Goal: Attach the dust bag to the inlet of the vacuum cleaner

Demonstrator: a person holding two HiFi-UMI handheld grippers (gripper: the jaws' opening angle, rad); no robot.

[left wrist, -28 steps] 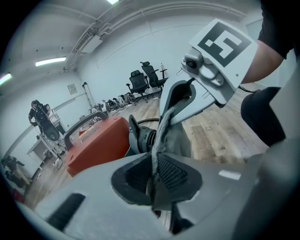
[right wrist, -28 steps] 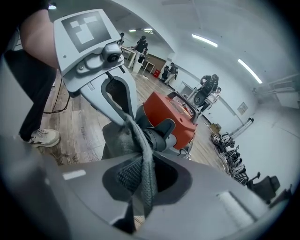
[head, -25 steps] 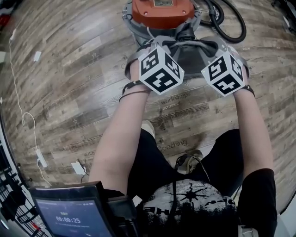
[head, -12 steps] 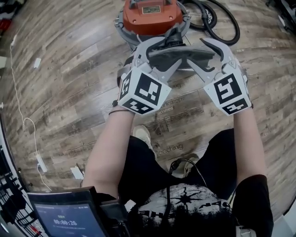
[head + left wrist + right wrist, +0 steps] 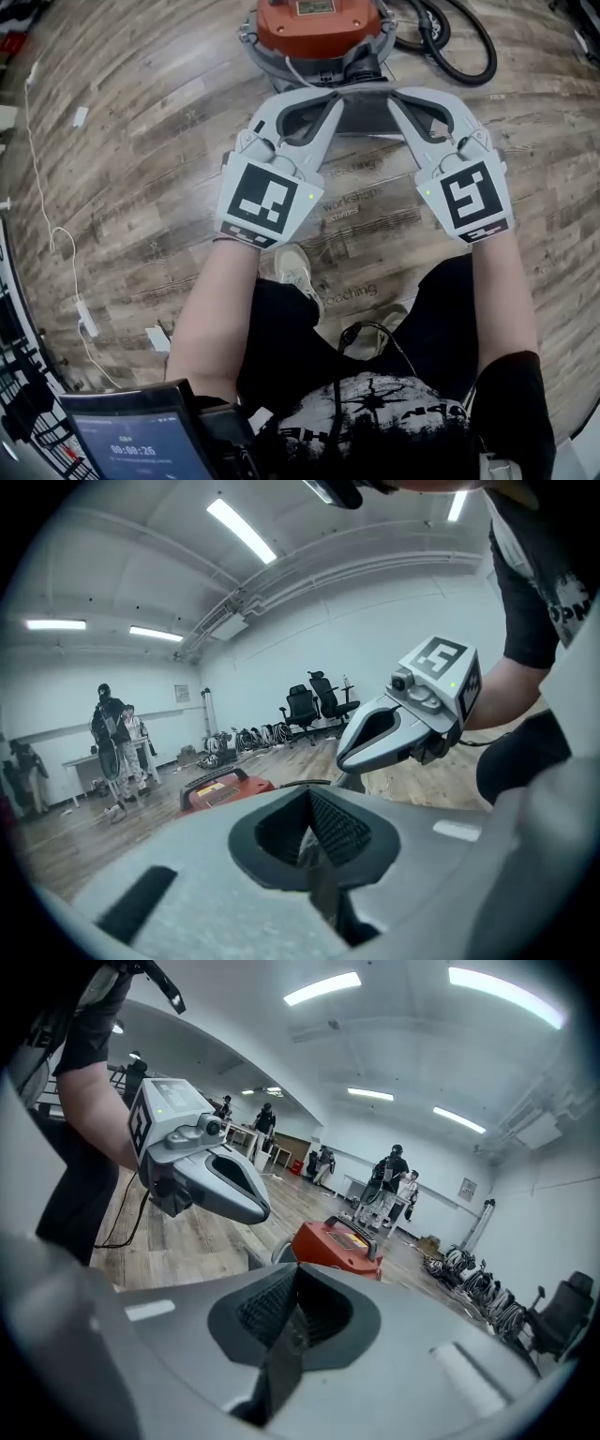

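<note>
Large open lab hall is indicated: beyond the vacuum cleaner (image 5: pixel 225 787), office chairs (image 5: pixel 314 703), standing people (image 5: pixel 394 1180) and ceiling strip lights (image 5: pixel 248 529) are seen.

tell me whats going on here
A person holds the left gripper and right gripper just in front of the orange vacuum cleaner on the wooden floor. Both sets of fingers have just closed together. A flat grey piece sits between the two tips; whether they pinch it, I cannot tell.
</note>
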